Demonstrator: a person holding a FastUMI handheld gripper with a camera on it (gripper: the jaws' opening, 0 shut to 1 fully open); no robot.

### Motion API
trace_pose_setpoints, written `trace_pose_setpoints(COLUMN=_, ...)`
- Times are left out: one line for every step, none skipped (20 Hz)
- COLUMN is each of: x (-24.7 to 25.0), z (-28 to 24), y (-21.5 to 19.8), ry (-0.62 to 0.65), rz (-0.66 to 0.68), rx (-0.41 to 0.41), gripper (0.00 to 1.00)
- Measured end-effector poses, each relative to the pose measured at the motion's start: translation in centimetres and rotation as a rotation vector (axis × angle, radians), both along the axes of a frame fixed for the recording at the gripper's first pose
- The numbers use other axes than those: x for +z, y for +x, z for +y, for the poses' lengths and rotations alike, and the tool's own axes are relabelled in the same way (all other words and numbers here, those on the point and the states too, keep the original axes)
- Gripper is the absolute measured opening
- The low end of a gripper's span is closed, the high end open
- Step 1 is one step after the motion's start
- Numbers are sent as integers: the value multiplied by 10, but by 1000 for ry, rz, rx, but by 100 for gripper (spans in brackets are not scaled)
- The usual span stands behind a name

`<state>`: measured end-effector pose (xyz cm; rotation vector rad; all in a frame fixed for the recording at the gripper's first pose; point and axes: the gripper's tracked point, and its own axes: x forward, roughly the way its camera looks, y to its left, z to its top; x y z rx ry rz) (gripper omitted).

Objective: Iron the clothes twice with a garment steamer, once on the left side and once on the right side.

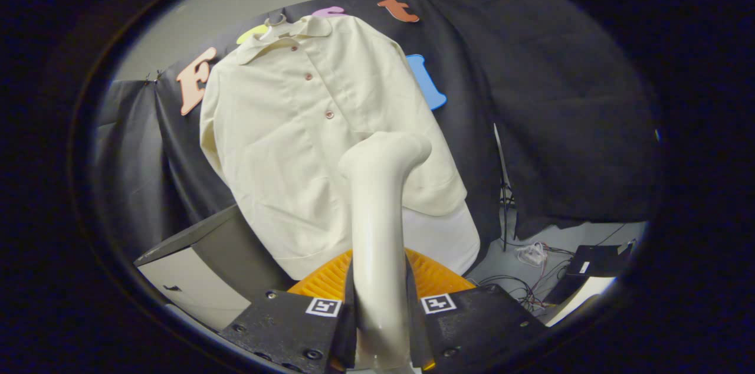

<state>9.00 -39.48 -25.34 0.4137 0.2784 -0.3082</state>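
Observation:
A cream button-up shirt [307,126] hangs on a hanger against the black booth wall, straight ahead of the fingers. My gripper [380,303] is shut on the handle of a cream garment steamer [380,215], with one black finger pressing on each side. The steamer rises from between the fingers, and its bent head [392,150] sits in front of the shirt's lower middle, a little right of the button line. I cannot tell whether the head touches the fabric.
An orange ribbed basket [436,276] lies just beyond the fingers, under the shirt's hem. A grey-and-white cabinet [200,262] stands to the left. Cables and a black box [590,259] lie on the floor to the right.

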Motion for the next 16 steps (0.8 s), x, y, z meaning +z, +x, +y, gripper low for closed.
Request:
trace_pose_setpoints(x=9, z=10, y=-4, ry=-12, rz=-6, rx=10, gripper=35)
trace_pose_setpoints(x=17, z=18, y=-8, ry=-27, rz=-12, rx=18, gripper=35)
trace_pose_setpoints(x=23, z=29, y=-12, ry=-37, rz=-12, rx=31, gripper=35)
trace_pose_setpoints(x=29, z=43, y=-16, ry=-37, rz=-16, rx=45, gripper=35)
trace_pose_setpoints(x=38, z=58, y=-19, ry=-32, rz=-25, rx=62, gripper=35)
trace_pose_setpoints(x=46, z=73, y=-22, ry=-33, rz=-34, rx=82, gripper=35)
trace_pose_setpoints(x=56, z=87, y=-25, ry=-41, rz=-42, rx=98, gripper=35)
trace_pose_setpoints(x=66, z=101, y=-28, ry=-46, rz=-48, rx=114, gripper=35)
trace_pose_setpoints(x=80, z=117, y=-31, ry=-44, rz=-63, rx=132, gripper=35)
trace_pose_setpoints(x=94, z=135, y=-32, ry=-53, rz=-79, rx=158, gripper=35)
trace_pose_setpoints(x=106, z=149, y=-35, ry=-71, rz=-91, rx=176, gripper=35)
trace_pose_setpoints(x=118, z=164, y=-39, ry=-94, rz=-100, rx=191, gripper=35)
trace_pose_setpoints(x=130, z=177, y=-41, ry=-111, rz=-112, rx=202, gripper=35)
trace_pose_setpoints(x=141, z=190, y=-42, ry=-132, rz=-121, rx=218, gripper=35)
trace_pose_setpoints(x=153, z=205, y=-46, ry=-142, rz=-135, rx=229, gripper=35)
trace_pose_setpoints(x=164, z=221, y=-51, ry=-143, rz=-150, rx=241, gripper=35)
